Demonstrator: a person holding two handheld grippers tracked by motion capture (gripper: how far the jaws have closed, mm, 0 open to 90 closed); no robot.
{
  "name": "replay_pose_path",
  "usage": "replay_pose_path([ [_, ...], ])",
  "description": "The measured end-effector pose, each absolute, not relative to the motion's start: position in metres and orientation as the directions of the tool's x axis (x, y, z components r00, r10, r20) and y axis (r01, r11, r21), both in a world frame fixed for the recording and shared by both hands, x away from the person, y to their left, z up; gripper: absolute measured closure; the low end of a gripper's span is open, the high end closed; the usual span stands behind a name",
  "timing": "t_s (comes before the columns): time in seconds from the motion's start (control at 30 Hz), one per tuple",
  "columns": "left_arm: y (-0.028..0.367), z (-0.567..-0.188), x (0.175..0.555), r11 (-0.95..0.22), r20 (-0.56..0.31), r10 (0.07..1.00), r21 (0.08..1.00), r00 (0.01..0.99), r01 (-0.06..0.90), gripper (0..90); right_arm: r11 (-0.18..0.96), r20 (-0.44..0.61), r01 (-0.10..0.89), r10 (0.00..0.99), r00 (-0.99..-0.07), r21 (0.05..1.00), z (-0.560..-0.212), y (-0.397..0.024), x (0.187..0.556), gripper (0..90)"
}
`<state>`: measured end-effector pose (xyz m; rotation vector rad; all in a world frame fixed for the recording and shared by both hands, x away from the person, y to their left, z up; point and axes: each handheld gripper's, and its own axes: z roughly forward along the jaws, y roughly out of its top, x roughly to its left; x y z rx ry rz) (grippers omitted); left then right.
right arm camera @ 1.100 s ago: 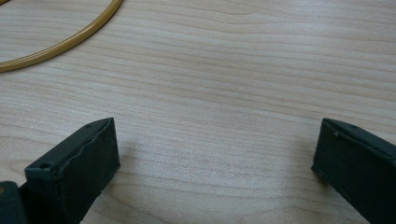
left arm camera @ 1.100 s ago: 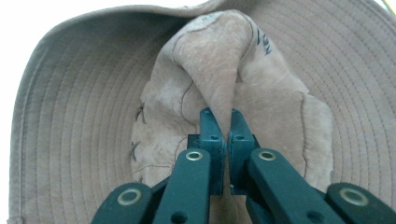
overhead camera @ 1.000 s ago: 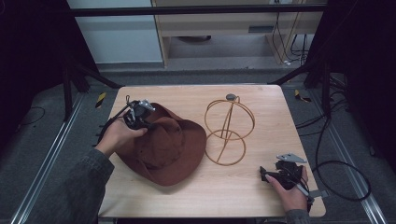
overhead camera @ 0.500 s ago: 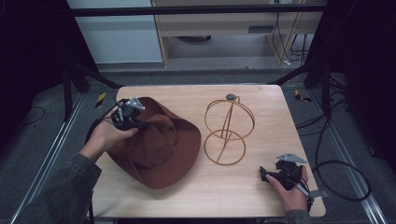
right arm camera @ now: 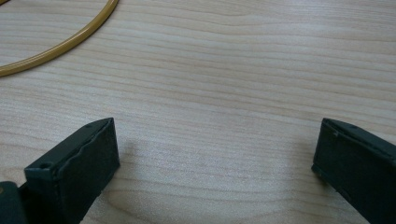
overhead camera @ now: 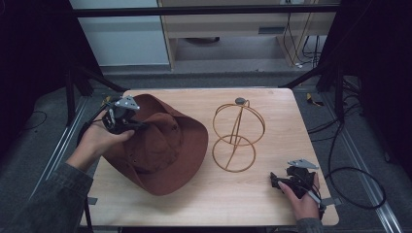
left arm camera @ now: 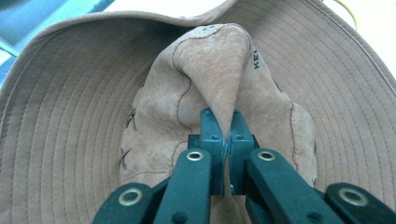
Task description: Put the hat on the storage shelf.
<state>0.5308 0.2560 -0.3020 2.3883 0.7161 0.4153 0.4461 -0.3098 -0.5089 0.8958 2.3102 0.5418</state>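
The left gripper [overhead camera: 127,123] is clenching a fold of the brown hat [overhead camera: 160,145], pinching a peak of the crown's suede between its jaws, as the left gripper view [left arm camera: 226,135] is showing close up; the hat [left arm camera: 93,102] is spreading out ahead of and around that claw, brim tilted and partly off the table [overhead camera: 272,111], so the step in hand looks like the lift and carry. The wire hat stand [overhead camera: 238,136] is standing upright well off to that claw's right, apart from the brim; the hat is not yet sitting on it. The right gripper [overhead camera: 284,182] is resting released near the table's front edge, jaws wide apart over bare wood [right arm camera: 210,93], with the stand's base ring [right arm camera: 56,44] curving just ahead of it to the left. The next move is probably calling for raising the hat higher than the stand's top, swinging it rightward from the left claw, and lowering the crown's hollow over the upper ring; the free claw could be steadying the base.
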Motion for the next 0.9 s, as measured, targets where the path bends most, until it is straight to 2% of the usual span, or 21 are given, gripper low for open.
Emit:
replay_pose_path([
  [0.53, 0.266, -0.257, 0.496, -0.679, 0.206, 0.570, 0.663, 0.795, 0.315, 88.5, 0.687, -0.377, 0.465, 0.710, -0.595, 0.559, -0.509, -0.310, 0.446, 0.5],
  [0.9, 0.274, -0.237, 0.476, -0.653, 0.219, 0.570, 0.705, 0.792, 0.275, 88.6, 0.688, -0.377, 0.462, 0.708, -0.598, 0.560, -0.509, -0.310, 0.447, 0.5],
])
